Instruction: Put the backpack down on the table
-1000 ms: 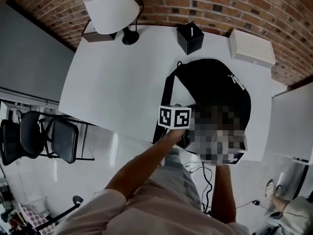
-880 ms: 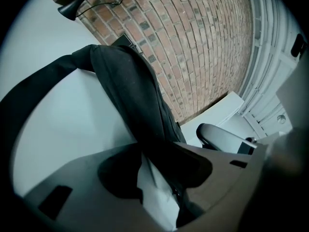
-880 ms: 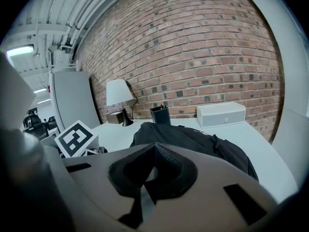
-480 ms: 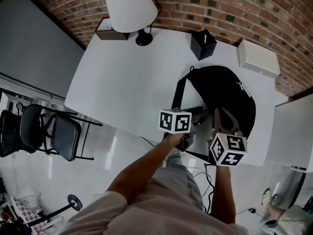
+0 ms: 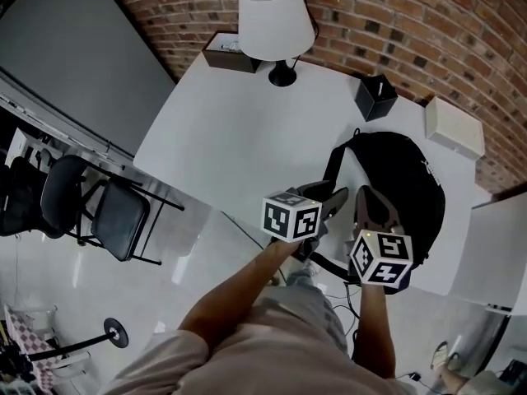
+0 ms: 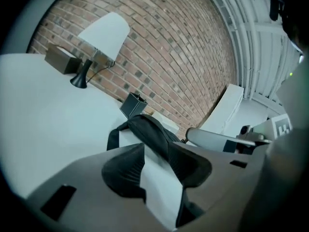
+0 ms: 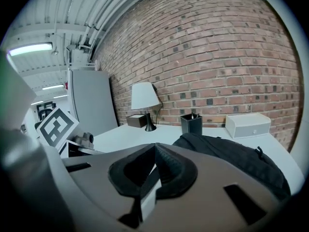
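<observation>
- Bench (image 5: 239,138): white top, far edge against a brick wall, mostly bare on the left.
- Backpack (image 5: 403,179): black, lying flat on the right end of the bench. It reaches to the near edge, and one strap lies along its left side.
- Lamp (image 5: 276,19): white shade on a black foot, at the far edge. It is well apart from the backpack.
- Left gripper (image 5: 328,197): jaws apart with nothing between them, only bare bench showing through the gap. It sits at the near edge, just left of the backpack by the strap.
- Right gripper (image 7: 154,148): pad tips closed against each other, and I see nothing clamped in them. It is over the near-left part of the backpack, right beside the left gripper. I can't tell whether it touches the fabric.
- White box (image 5: 454,128): at the far right corner, just beyond the backpack.
- Pen holder (image 5: 375,97): black cube at the far edge, between the lamp and the white box.
- Brown box (image 5: 224,53): at the far left corner, just beside the lamp.
</observation>
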Tool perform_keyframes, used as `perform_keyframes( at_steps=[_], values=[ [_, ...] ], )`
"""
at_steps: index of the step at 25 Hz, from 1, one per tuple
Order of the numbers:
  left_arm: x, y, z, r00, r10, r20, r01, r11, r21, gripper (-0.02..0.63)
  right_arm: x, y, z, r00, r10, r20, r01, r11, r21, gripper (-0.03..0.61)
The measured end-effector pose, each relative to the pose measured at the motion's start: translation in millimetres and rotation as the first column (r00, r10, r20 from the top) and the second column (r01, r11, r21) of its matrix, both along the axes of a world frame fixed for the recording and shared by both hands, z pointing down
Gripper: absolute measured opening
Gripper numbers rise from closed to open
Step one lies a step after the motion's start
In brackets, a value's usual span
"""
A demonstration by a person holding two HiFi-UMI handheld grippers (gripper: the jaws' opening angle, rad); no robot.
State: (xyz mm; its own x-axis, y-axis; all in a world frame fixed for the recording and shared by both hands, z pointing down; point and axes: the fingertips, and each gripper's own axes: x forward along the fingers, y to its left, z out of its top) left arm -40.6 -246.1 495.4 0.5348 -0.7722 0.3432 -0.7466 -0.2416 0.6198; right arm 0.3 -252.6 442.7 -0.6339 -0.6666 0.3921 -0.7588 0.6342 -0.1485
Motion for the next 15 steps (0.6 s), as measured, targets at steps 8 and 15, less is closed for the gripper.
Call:
perform_keyframes(
  at_steps=[8,15],
  values=[
    [-67,41,-54,0.978,-0.114,0.177,0.096,0.989,0.109,0.155,-61,38,-30,0.994,-0.108,0.020,0.107,0.993,0.054,0.000],
    [-108,90,-88,0.943,-0.237,0.233,0.192,0.961,0.201,0.150,-103,80,-55,0.983,-0.182,0.034,0.178,0.980,0.094,0.000]
  ],
)
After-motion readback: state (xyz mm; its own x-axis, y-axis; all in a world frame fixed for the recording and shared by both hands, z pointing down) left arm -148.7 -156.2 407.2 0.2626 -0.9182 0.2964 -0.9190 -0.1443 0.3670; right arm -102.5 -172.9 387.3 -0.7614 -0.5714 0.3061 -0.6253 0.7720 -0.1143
